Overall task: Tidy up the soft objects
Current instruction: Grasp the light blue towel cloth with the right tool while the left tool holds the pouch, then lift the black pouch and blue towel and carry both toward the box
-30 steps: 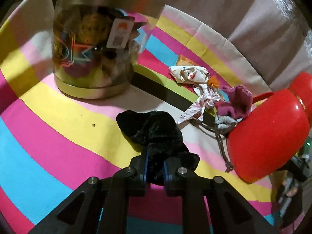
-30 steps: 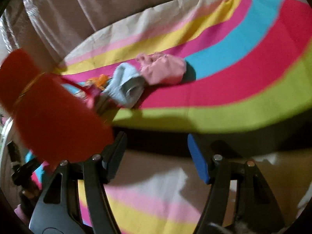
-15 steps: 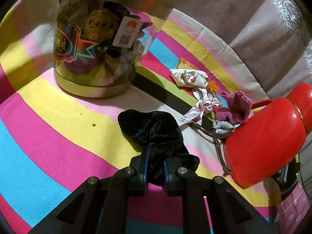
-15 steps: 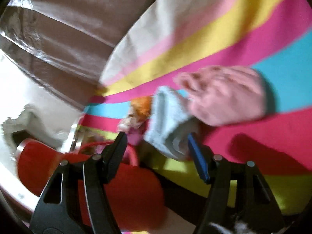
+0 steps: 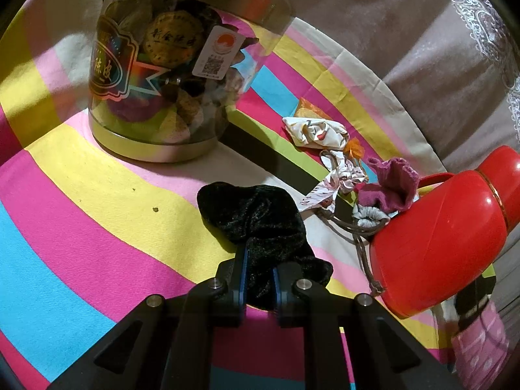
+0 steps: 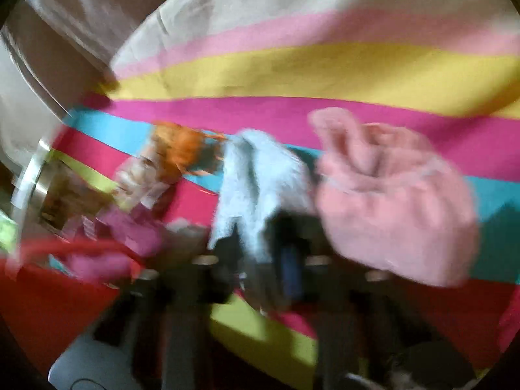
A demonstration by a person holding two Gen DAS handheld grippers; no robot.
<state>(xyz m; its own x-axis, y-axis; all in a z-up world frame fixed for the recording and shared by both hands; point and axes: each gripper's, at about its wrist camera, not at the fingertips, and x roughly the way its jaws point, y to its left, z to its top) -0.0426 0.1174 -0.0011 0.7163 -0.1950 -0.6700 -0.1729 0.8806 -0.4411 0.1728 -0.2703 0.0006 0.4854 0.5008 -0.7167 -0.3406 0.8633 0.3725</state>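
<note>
Left wrist view: the black velvet pouch (image 5: 260, 224) lies on the striped cloth (image 5: 81, 227) just in front of the clear jar (image 5: 172, 74), pinched in the closed left tool (image 5: 258, 279). Right of it, unsorted pieces crowd the red container (image 5: 442, 243). The blurred right tool (image 6: 260, 260) seems clamped on a pale blue cloth (image 6: 260, 188). Most sorting looks undone.
</note>
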